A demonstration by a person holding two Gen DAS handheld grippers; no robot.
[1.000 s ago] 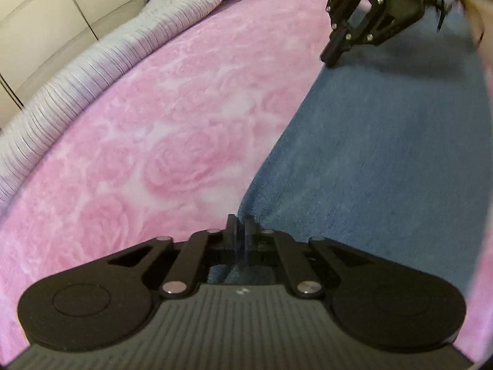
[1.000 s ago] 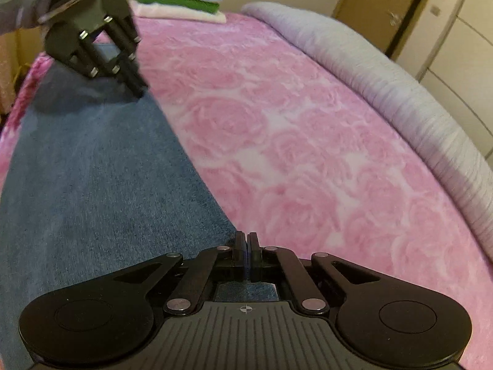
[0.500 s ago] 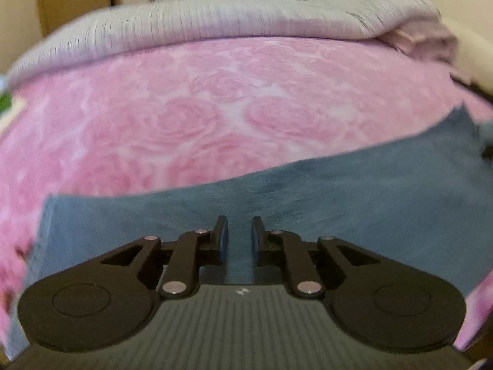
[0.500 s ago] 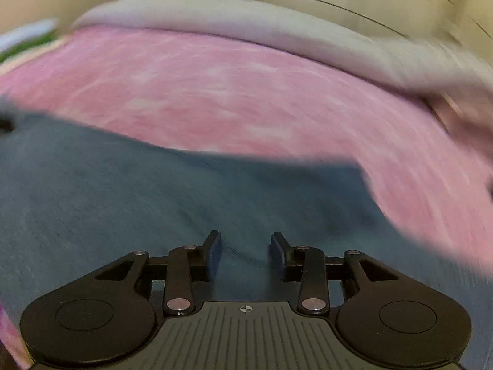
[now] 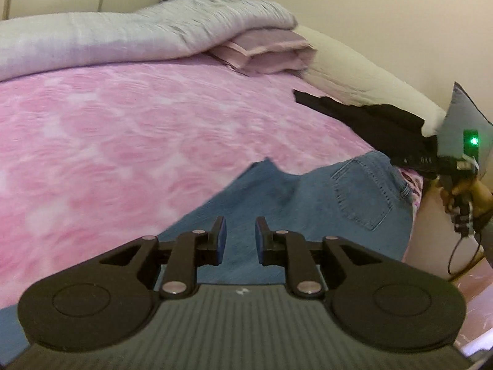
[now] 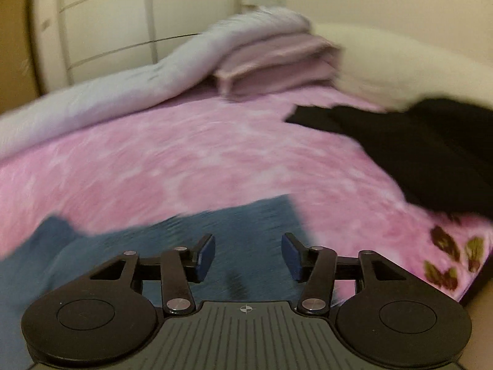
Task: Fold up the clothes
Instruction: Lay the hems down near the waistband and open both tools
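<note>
Blue jeans (image 5: 308, 203) lie flat on the pink rose-patterned blanket (image 5: 123, 141), back pocket (image 5: 363, 191) facing up. My left gripper (image 5: 240, 240) hovers just above the denim, open, with nothing between its fingers. In the right wrist view the jeans (image 6: 185, 234) spread under my right gripper (image 6: 248, 256), which is open wide and empty over the fabric's edge. The right gripper's body, with a green light, shows at the right edge of the left wrist view (image 5: 462, 154), held by a hand (image 5: 471, 191).
A black garment (image 5: 369, 120) (image 6: 416, 141) lies at the bed's right side. A rolled grey quilt (image 5: 123, 37), folded pink bedding (image 5: 271, 52) and a cream pillow (image 5: 363, 74) line the far side. The bed edge drops off at the right (image 6: 462, 283).
Both grippers let go of the jeans and opened, the right wider than the left. Both cameras swung round toward the head of the bed, bringing the black garment and pillow into view.
</note>
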